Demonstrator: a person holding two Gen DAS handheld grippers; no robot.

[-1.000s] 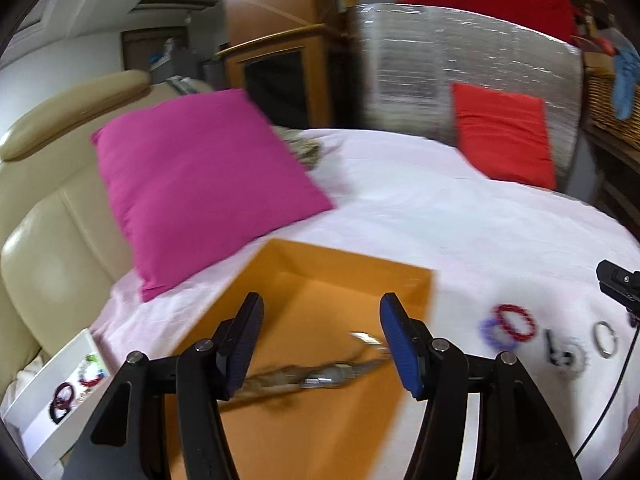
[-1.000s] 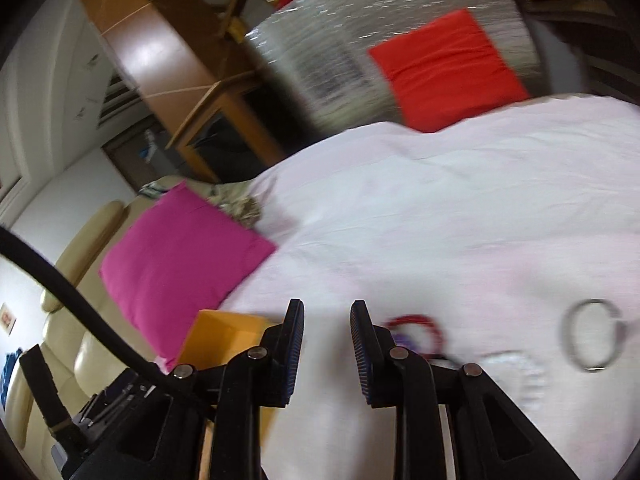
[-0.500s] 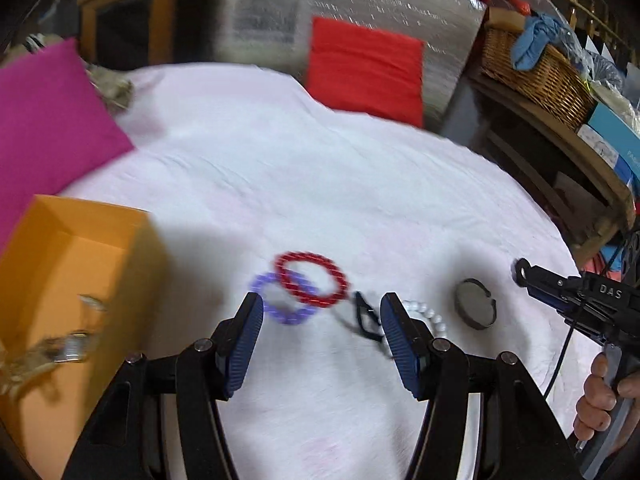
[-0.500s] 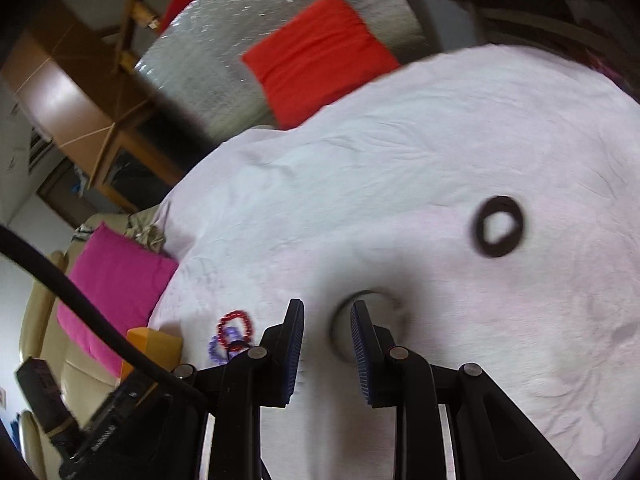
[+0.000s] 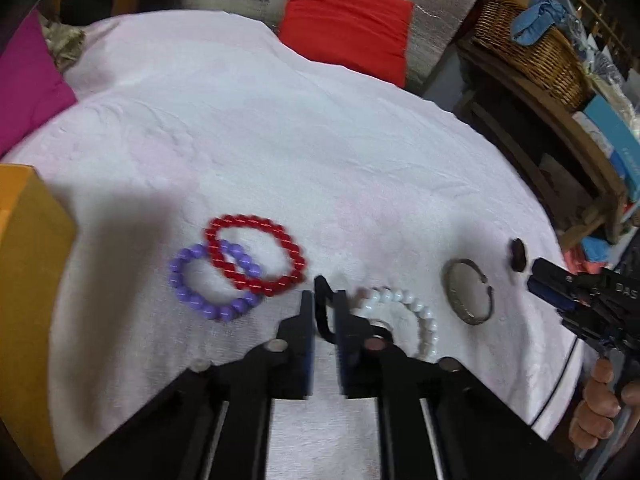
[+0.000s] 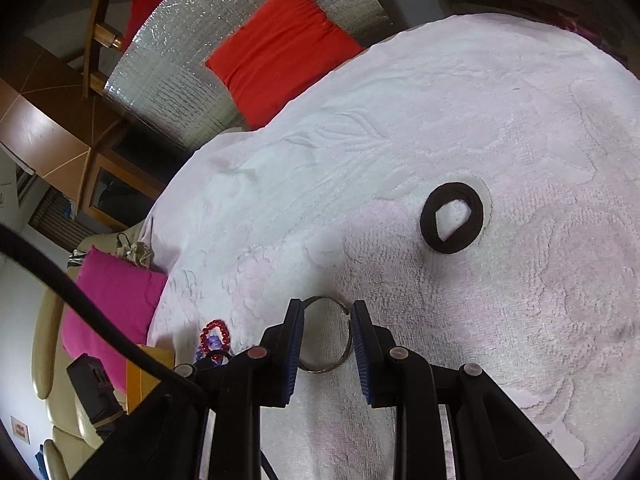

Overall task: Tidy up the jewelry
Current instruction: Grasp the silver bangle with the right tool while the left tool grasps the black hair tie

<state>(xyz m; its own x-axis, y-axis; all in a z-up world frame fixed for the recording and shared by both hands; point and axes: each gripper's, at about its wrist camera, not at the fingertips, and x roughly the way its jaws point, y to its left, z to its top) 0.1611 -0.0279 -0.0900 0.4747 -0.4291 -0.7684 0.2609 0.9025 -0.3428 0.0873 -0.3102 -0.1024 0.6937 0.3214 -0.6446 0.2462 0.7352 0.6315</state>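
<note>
On the white towel, my left gripper (image 5: 323, 308) has its jaws closed narrowly around a black clip-like piece (image 5: 322, 312). A red bead bracelet (image 5: 256, 254) overlaps a purple bead bracelet (image 5: 212, 284) to its left; a white bead bracelet (image 5: 416, 316) lies to its right. A metal bangle (image 5: 468, 296) lies further right. In the right wrist view my right gripper (image 6: 327, 344) straddles that metal bangle (image 6: 324, 364), jaws at its sides. A dark fabric ring (image 6: 452, 218) lies beyond it.
An orange box (image 5: 28, 280) stands at the left edge. A pink pillow (image 6: 112, 300) and a red cushion (image 5: 348, 20) border the towel. A wicker basket (image 5: 532, 52) on a shelf stands at the right.
The left gripper swung right from over the orange box to the bracelets and closed from wide open around the black piece. The right gripper moved onto the metal bangle and its jaws widened.
</note>
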